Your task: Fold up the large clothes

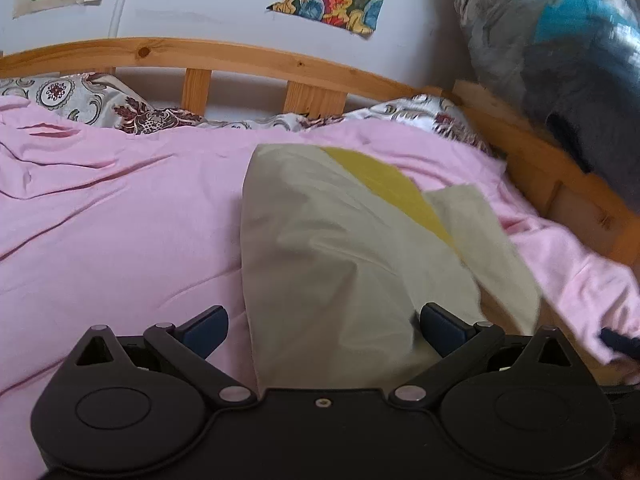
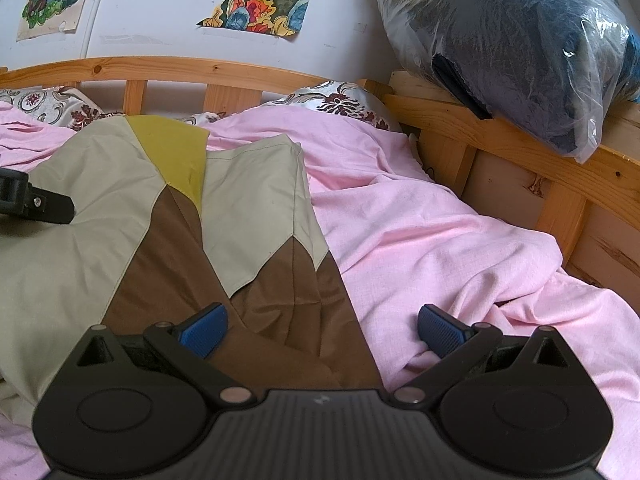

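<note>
A large cloth in beige, mustard yellow and brown panels (image 2: 168, 216) lies partly folded on a pink bedsheet (image 2: 420, 232). In the left wrist view the cloth (image 1: 320, 240) runs from the bed's middle down between the fingers. My left gripper (image 1: 322, 330) is open, its blue pads either side of the beige panel, not closed on it. My right gripper (image 2: 322, 330) is open over the brown panel's right edge, one pad above cloth, the other above the pink sheet. The left gripper's black body (image 2: 32, 198) shows at the left edge of the right wrist view.
A wooden bed frame (image 2: 500, 140) rails the far and right sides. A patterned pillow (image 1: 92, 106) lies along the headboard. A clear plastic bag of dark textiles (image 2: 520, 48) rests on the right rail. Drawings hang on the white wall (image 1: 200, 8).
</note>
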Demonstrator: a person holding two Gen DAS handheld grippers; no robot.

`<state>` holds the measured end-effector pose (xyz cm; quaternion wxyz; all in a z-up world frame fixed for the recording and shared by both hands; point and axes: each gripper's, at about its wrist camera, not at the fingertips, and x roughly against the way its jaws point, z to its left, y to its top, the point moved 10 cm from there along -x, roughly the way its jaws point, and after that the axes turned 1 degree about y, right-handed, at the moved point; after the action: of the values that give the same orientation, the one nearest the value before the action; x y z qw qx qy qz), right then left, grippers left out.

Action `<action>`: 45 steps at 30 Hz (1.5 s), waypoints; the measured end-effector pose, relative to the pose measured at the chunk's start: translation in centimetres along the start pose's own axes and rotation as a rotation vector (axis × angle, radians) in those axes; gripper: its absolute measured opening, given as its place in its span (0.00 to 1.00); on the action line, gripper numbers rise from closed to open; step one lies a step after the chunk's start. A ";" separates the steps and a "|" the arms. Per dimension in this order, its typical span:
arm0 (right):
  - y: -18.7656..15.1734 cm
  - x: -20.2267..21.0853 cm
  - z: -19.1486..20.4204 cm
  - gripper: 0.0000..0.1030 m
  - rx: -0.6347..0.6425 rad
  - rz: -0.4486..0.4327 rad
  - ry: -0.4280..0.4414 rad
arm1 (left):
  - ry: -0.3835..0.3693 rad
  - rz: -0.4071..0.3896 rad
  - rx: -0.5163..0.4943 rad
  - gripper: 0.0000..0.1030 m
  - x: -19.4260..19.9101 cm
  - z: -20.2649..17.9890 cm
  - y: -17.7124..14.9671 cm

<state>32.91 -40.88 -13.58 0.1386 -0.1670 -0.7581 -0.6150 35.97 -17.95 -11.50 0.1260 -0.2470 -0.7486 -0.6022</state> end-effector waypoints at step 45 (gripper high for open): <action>9.5 -10.1 -1.5 1.00 -0.190 0.161 0.537 | -0.535 0.485 0.390 0.99 -3.4 2.7 -2.3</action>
<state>46.09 -41.42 -9.10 0.3664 -0.0699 -0.6177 -0.6923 37.94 -16.39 -15.70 0.1095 -0.5356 -0.7751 -0.3166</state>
